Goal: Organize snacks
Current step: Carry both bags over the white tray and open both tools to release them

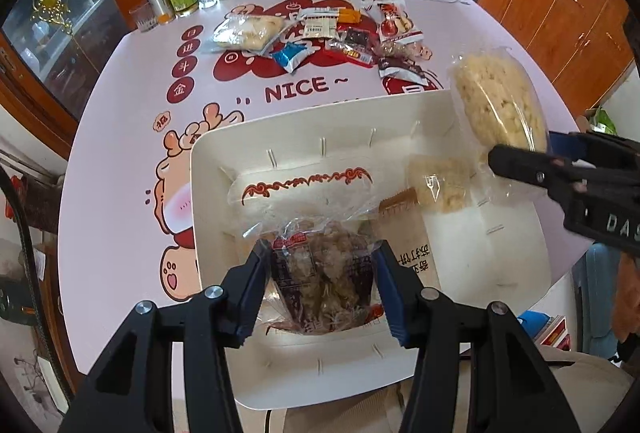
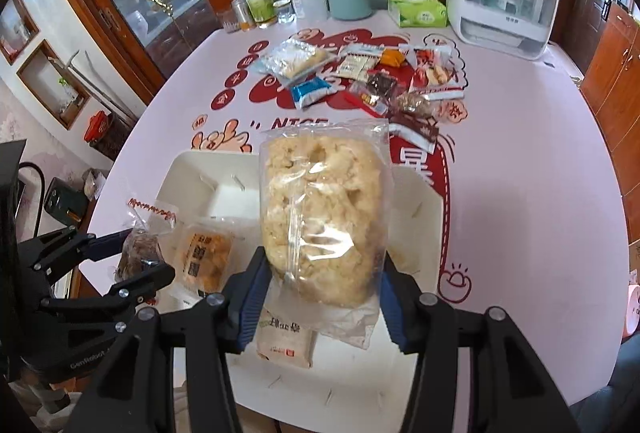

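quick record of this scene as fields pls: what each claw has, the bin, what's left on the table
left claw: shut on a dark snack bag, over the bin
right claw: shut on a pale snack bag, over the bin
bin: white, holds a few packets already
table: pile of loose snacks beyond the bin

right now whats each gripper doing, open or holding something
Left gripper: shut on the clear bag of dark brown snack, over the white bin.
Right gripper: shut on the clear bag of pale yellow puffed snack.
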The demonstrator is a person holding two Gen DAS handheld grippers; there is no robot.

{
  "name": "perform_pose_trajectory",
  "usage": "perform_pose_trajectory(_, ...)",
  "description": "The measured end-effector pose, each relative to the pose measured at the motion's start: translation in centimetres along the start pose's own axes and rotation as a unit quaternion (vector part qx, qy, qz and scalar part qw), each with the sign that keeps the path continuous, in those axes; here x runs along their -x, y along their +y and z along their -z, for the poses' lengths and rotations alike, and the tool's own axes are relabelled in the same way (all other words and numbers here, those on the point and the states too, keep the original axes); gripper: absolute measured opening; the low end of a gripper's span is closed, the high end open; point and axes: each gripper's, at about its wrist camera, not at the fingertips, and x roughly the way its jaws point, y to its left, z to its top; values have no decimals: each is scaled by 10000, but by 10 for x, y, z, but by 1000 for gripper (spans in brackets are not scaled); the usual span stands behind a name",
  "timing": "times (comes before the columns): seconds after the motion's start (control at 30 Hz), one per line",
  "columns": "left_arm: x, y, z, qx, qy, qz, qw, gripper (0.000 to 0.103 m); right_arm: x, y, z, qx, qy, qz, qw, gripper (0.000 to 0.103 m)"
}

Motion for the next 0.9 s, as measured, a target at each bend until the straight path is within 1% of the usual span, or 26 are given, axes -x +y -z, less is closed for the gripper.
perform_pose_trajectory(0.3, -3, -9, 0, -27, 64, -79, 9999, 58, -8, 5, 3, 131, 151, -33, 9998, 52)
perform_pose_trajectory(0.33, -3, -9, 0, -16, 73, -82, 9999, 63, -8, 4, 3, 129, 156, -33, 9998, 53)
perform_pose_trajectory(0.37, -3, -9, 0, 7, 67, -70, 10000, 73, -8, 4, 3, 118, 155, -32, 9998, 53)
perform_pose_trajectory(0.4, -3, -9, -1, 44, 47, -64, 10000, 79, -8, 3, 3, 110, 142, -32, 9998, 54)
perform_pose_trajectory(0.43, -2, -9, -1, 76, 17, -70, 9999, 88, -7, 3, 3, 104, 122, -28, 9999, 54)
perform_pose_trajectory(0.47, -1, -8, -1, 102, -13, -62, 9999, 93, -6, 3, 3, 96, 96, -16, 9999, 54)
perform_pose_trajectory(0.53, 0, -6, -1, 149, -43, -6, 9999, 96, -4, 3, 2, 85, 28, -17, 10000, 58)
perform_pose_trajectory(0.7, -3, -6, 0, 188, 30, 62, 9998, 97, 1, 3, 1, 70, -96, -116, 9999, 61)
perform_pose_trajectory(0.9, -1, -11, -1, 102, -40, -29, 9999, 97, -1, 4, 1, 80, -53, -190, 9998, 61)
